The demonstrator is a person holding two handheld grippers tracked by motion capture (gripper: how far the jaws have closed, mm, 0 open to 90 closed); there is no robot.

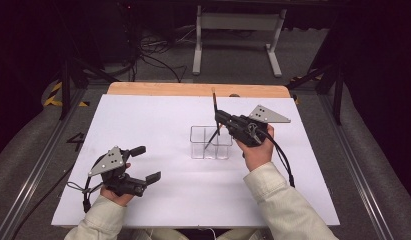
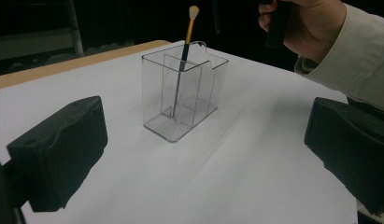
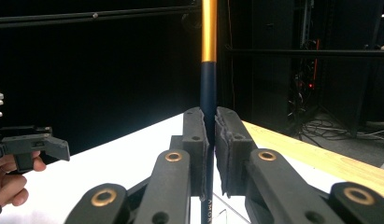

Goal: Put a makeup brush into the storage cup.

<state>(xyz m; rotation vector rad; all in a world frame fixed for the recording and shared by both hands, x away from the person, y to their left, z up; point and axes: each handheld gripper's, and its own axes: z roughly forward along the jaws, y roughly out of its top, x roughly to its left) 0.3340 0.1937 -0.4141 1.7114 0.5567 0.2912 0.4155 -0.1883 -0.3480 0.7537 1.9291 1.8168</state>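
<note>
Right gripper (image 3: 209, 140) clenched on upright navy-and-gold brush (image 3: 209, 84) above clear divided organizer (image 1: 211, 142), mid-counter (image 1: 143, 120); left gripper (image 1: 145, 164) released, near front-left corner.

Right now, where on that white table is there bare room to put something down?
Bare white table lies left of the clear organizer, up to the left gripper, and along the near edge. It is crowded at the organizer, where the right gripper holds a brush.

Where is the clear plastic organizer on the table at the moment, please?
In the high view the clear organizer stands right of the white table's centre, just left of the right gripper, with a brush standing in it.
</note>
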